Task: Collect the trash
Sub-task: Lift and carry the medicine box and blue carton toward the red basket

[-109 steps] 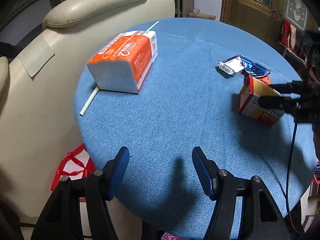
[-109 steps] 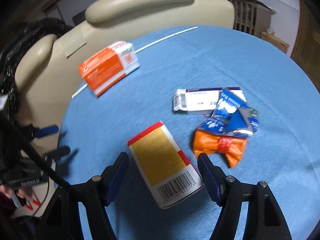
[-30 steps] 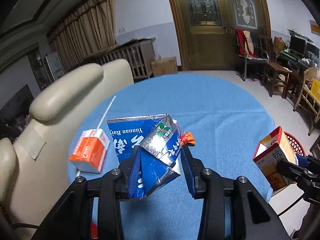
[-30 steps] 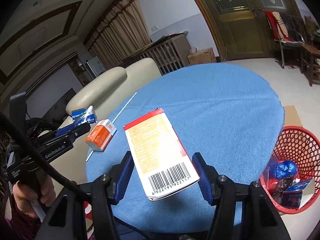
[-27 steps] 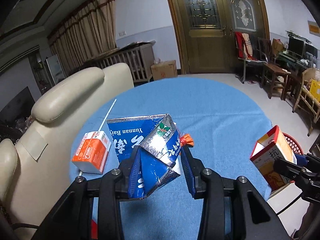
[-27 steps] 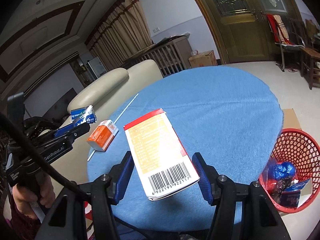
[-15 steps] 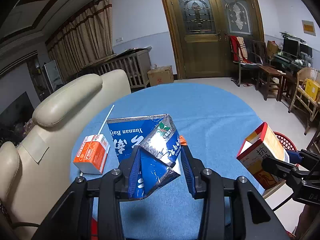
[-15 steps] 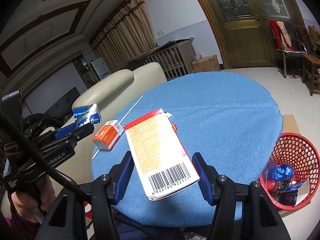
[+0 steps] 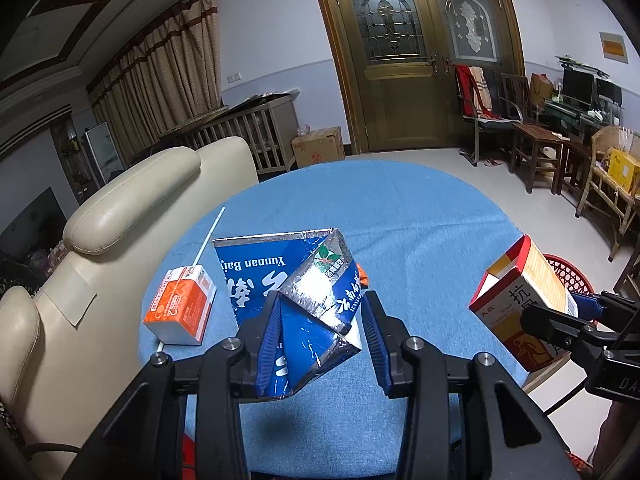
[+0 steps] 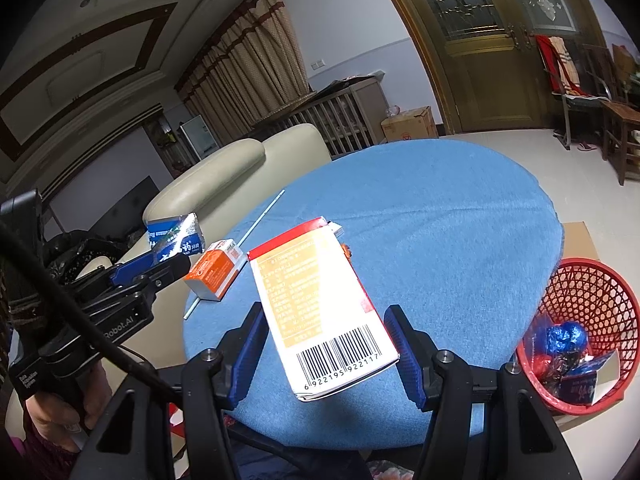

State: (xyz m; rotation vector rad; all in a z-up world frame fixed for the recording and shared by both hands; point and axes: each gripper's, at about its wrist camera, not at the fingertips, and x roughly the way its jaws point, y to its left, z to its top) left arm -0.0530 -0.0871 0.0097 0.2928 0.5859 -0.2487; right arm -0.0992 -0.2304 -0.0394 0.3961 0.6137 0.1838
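Left gripper point(image 9: 322, 336) is clamping a crumpled blue and silver wrapper point(image 9: 304, 304) between its blue pads, lower centre of the left wrist frame, held up above the blue table point(image 9: 420, 216). Right gripper point(image 10: 326, 350) is clamping a red and yellow box point(image 10: 320, 304) – barcode end facing the camera, lower centre of the right wrist frame, also lifted off the table. In the left wrist view the same box is showing at the right edge with its open end tilted up, pinched in the other gripper's dark fingers.

An orange and white carton point(image 9: 182, 306) is lying on the table at left centre, with a thin white straw point(image 9: 208, 236) running from under it toward the upper left. An orange scrap point(image 9: 362, 274) is peeking out behind the wrapper, mostly hidden. A cream sofa point(image 9: 132, 204) is sitting just beside the table on the left.

Red basket point(image 10: 588, 320) is standing on the floor at the lower right of the right wrist frame, beside the table edge – blue and red trash already lying inside. A hand point(image 10: 60, 416) is gripping the left gripper's handle at the lower left of that frame
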